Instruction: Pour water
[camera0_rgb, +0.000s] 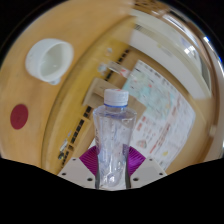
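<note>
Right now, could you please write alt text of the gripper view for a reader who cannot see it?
A clear plastic water bottle with a white cap stands upright between the fingers of the claw, whose purple pads flank its lower body. Beyond it, on a wooden table, sit a white cup, a dark red round disc and printed paper sheets.

bottle (113, 140) base and tool (112, 172) fingertips are cut off below.
</note>
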